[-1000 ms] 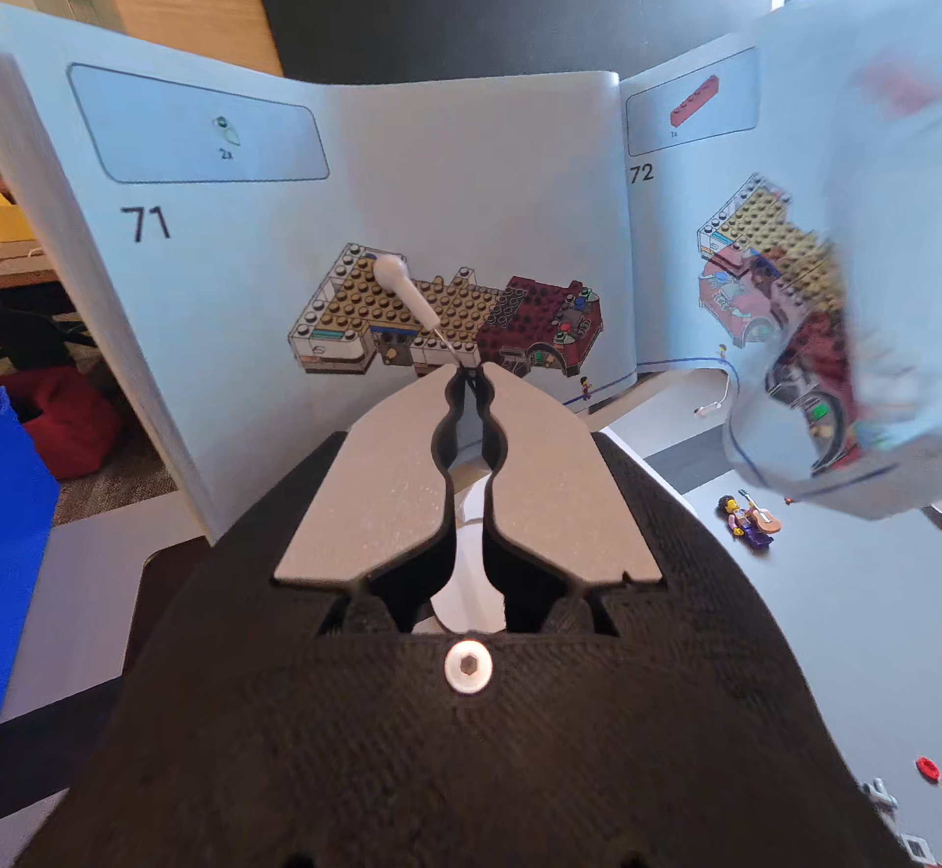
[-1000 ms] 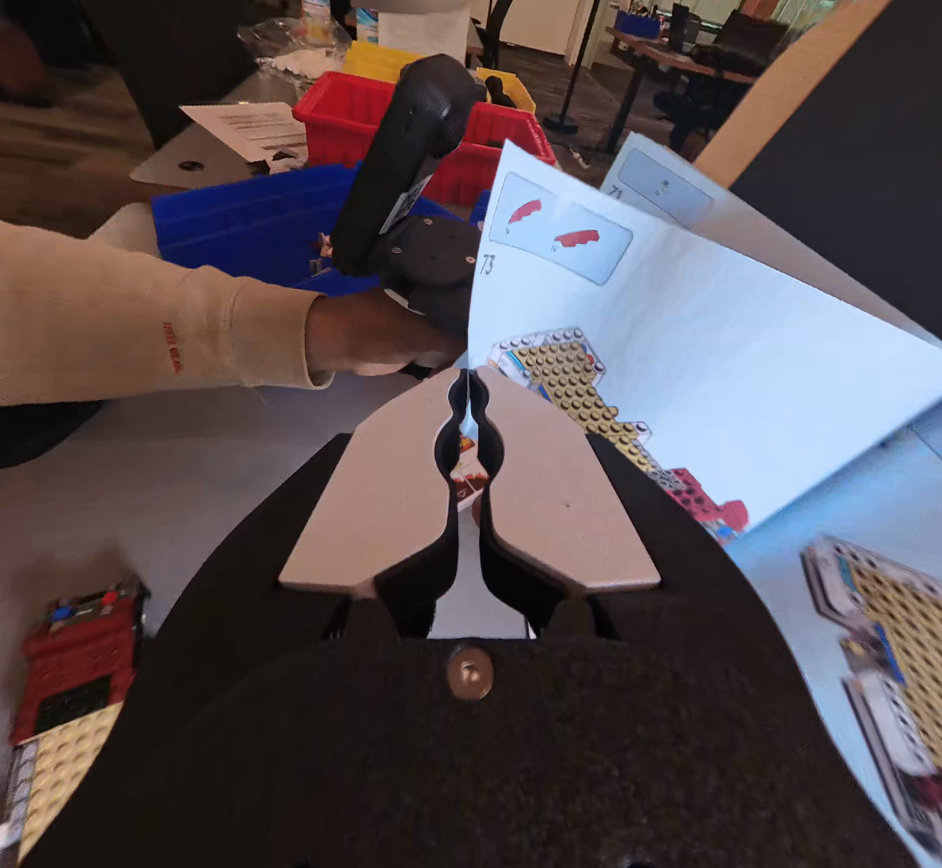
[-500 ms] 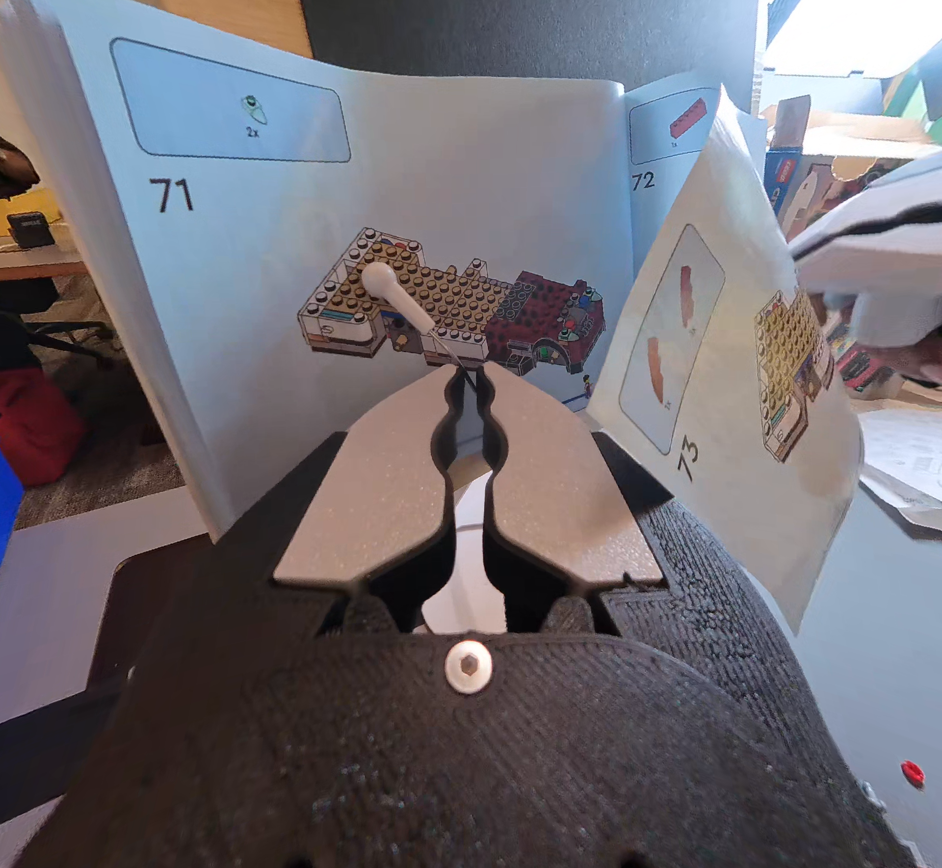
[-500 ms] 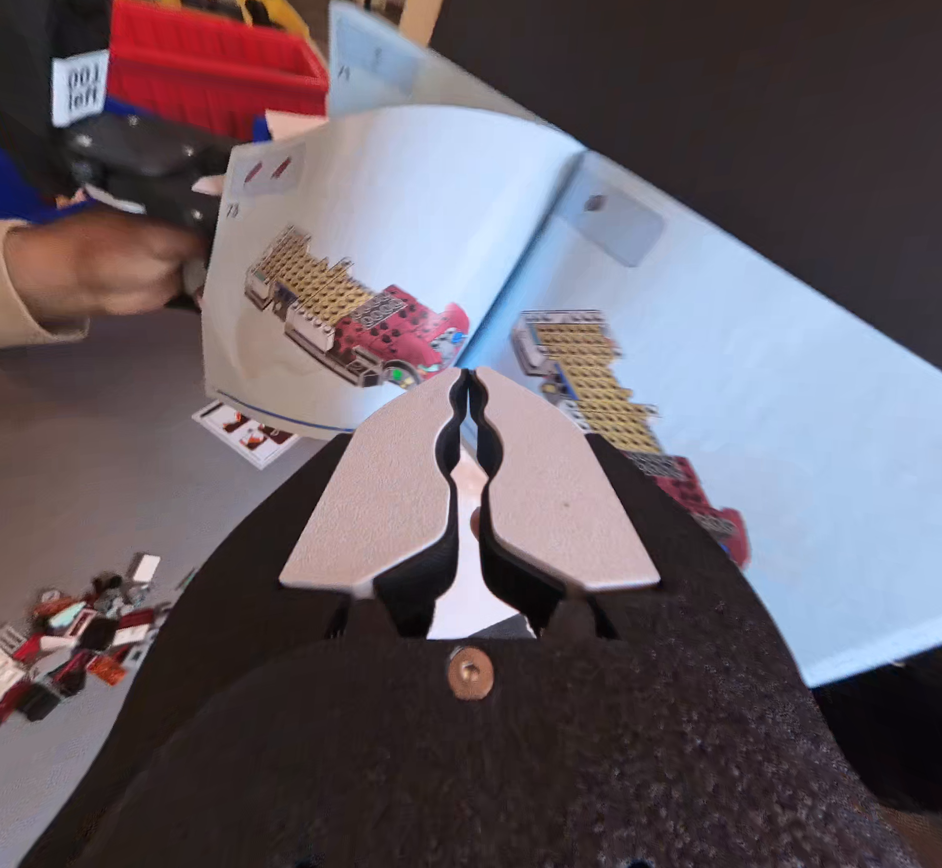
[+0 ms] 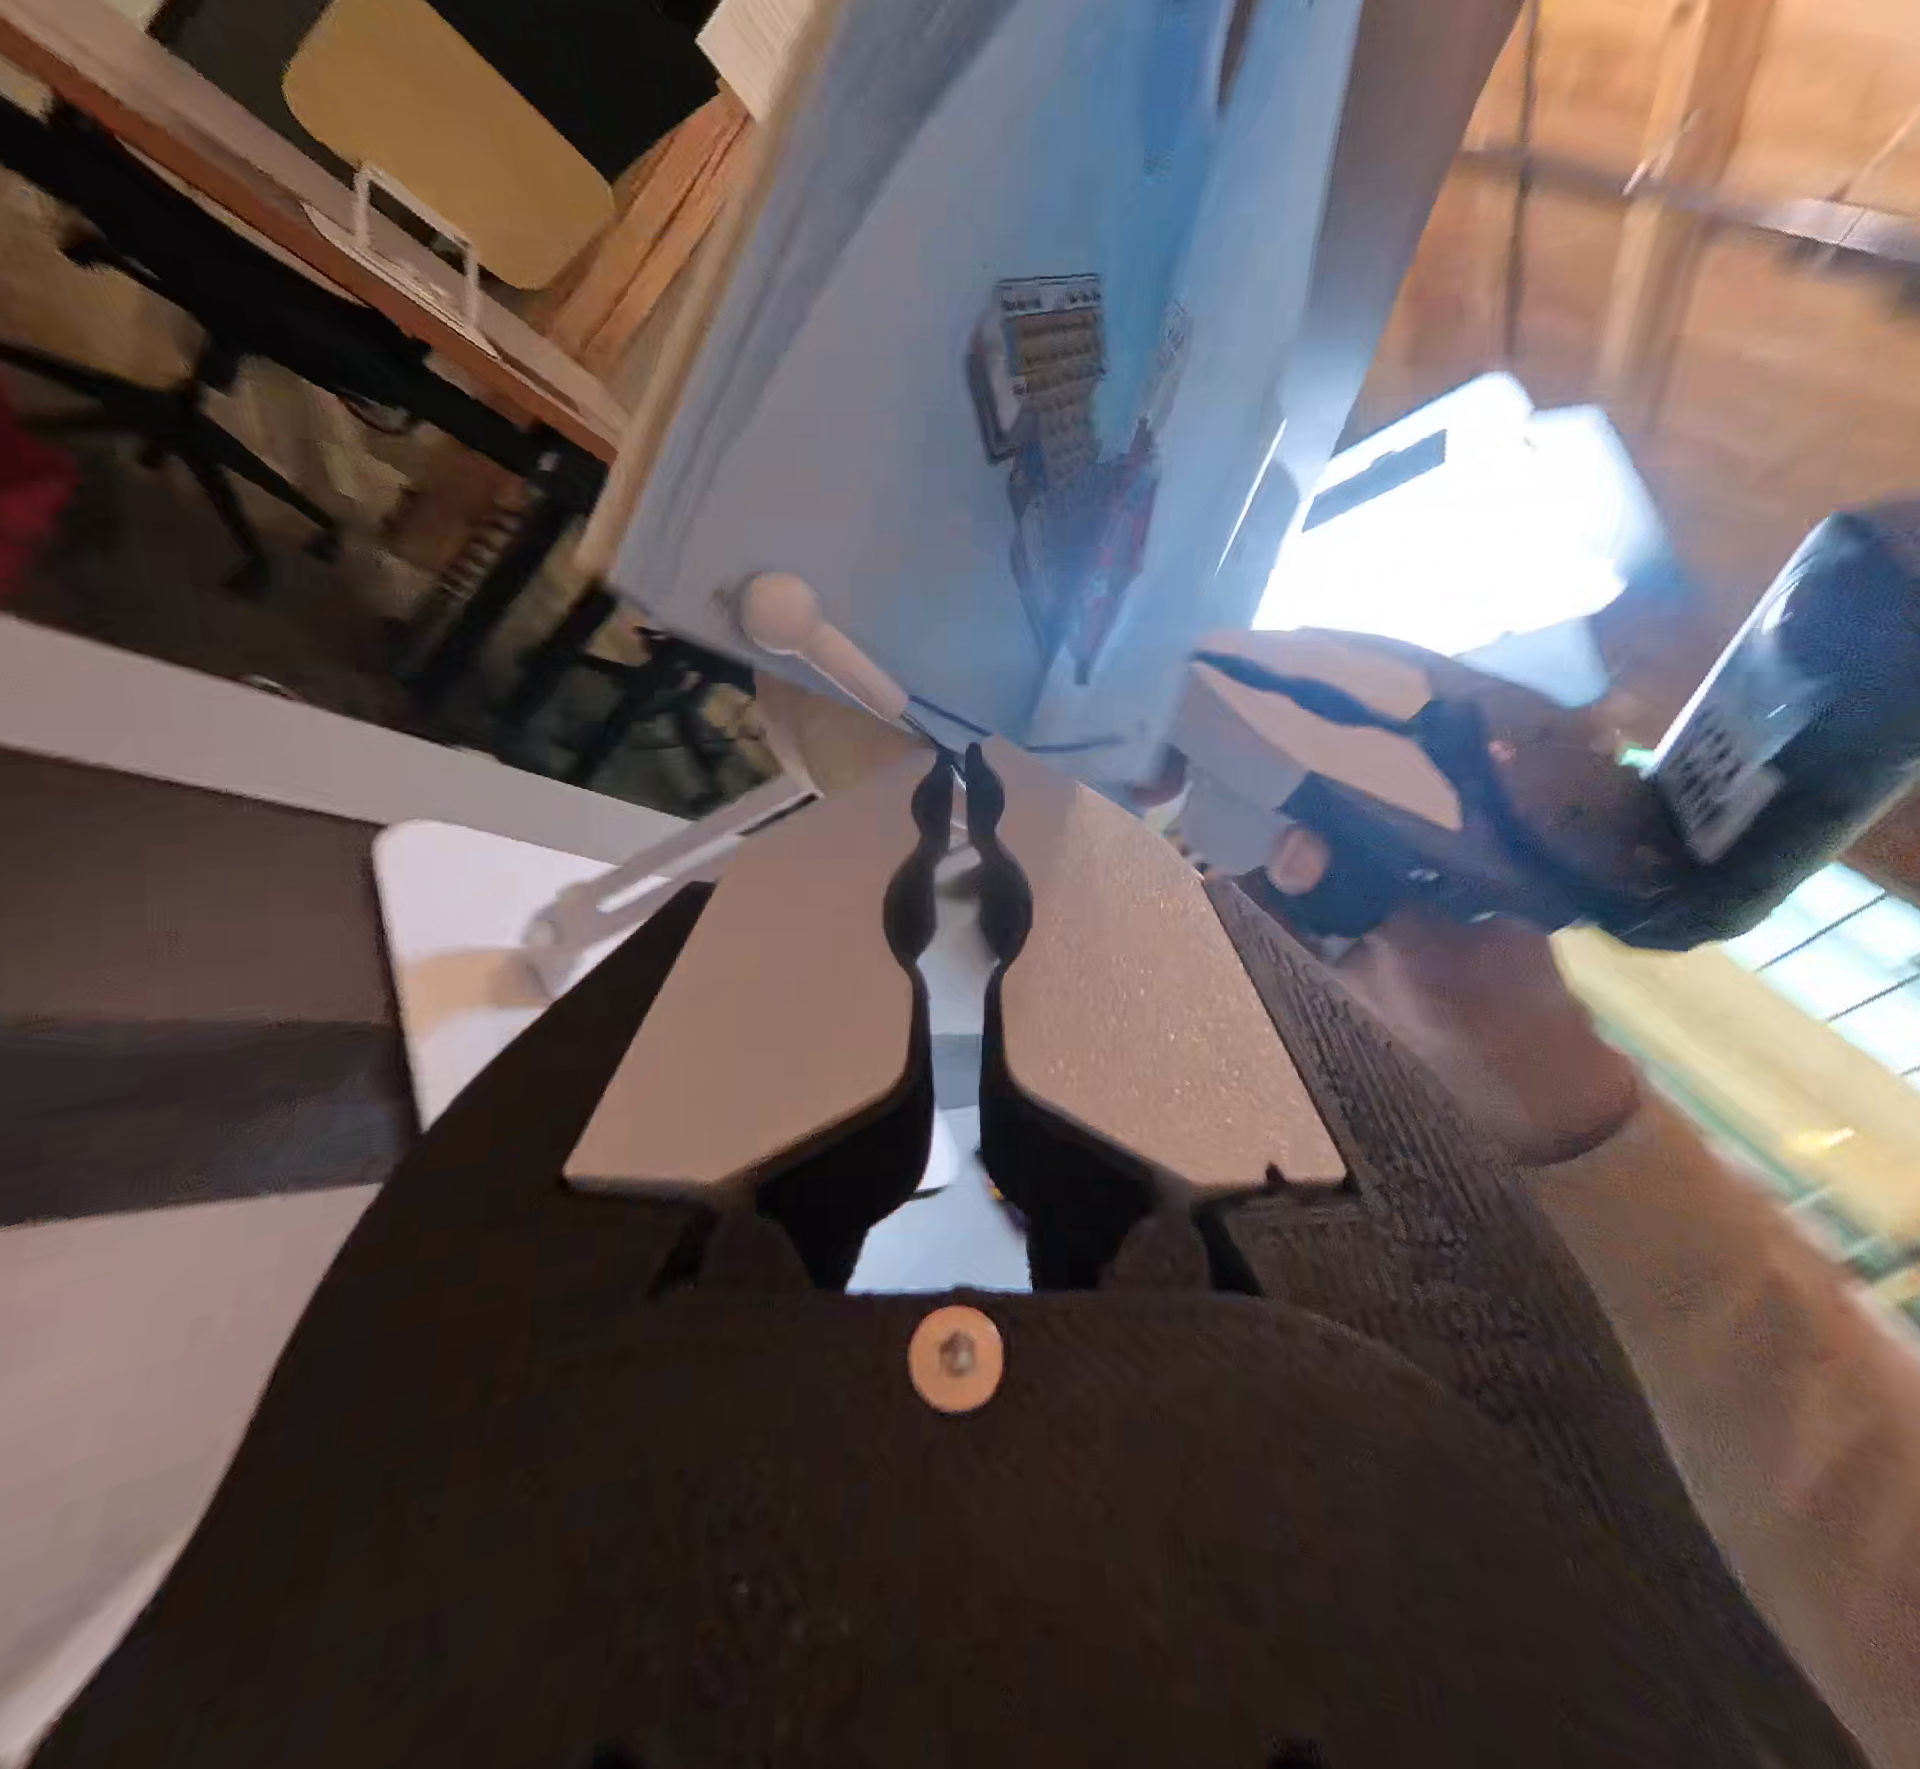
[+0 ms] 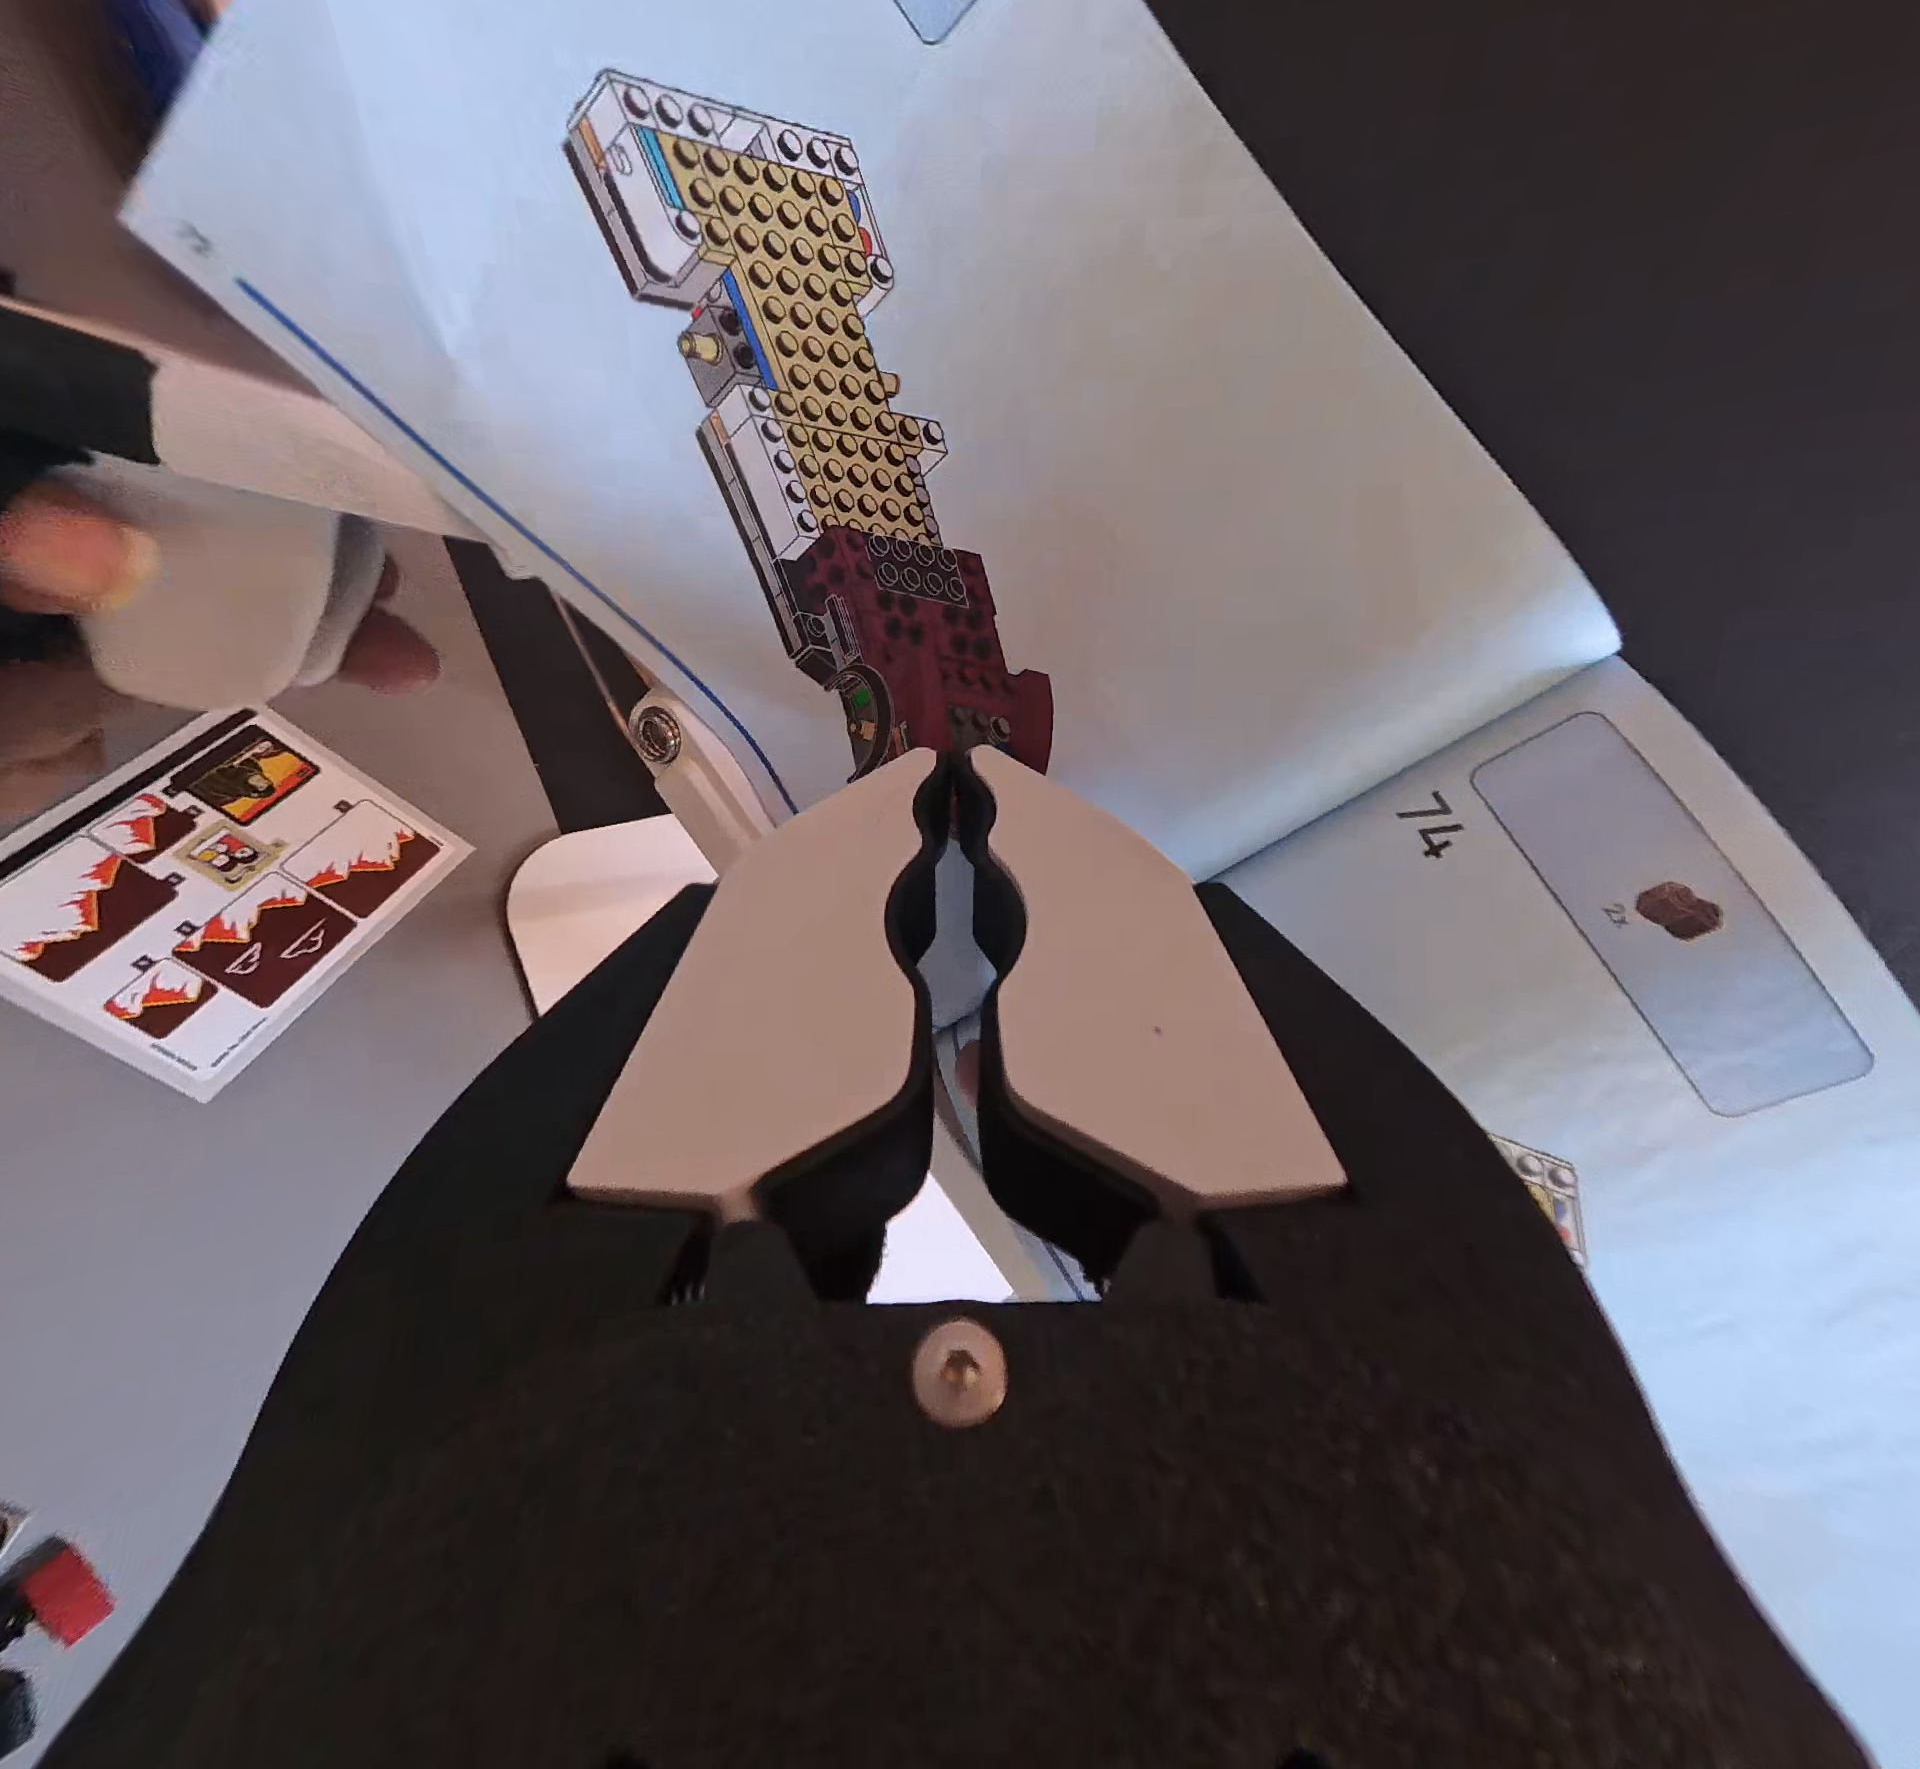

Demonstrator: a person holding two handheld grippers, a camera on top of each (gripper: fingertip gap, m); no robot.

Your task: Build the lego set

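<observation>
Left gripper [image 5: 957,755] was tilted up, clenched on the thin wire stem of a white ball-headed pin [image 5: 821,637] that stuck out toward 10 o'clock against the bottom edge of the pale blue instruction booklet [image 5: 914,285]. Left view was motion-blurred

Right gripper [image 6: 958,763] was clamped shut at the lower edge of a booklet page [image 6: 1195,431], fingertips meeting over the printed dark red brick model; whether paper sat between the pads couldn't be told there. Left view showed that gripper at 3 o'clock, jaws closed at the booklet's lower corner, a hand [image 5: 1527,888] around its body

Only the right view showed: sticker sheet [image 6: 208,888] on the grey table [image 6: 260,1252] at 9 o'clock, white stand base [image 6: 582,898] just left of the fingers, small red brick [image 6: 68,1594] at 8 o'clock

Only the left view showed: far office chairs [image 5: 177,337] and a wooden desk [image 5: 343,254] at 10 o'clock
</observation>
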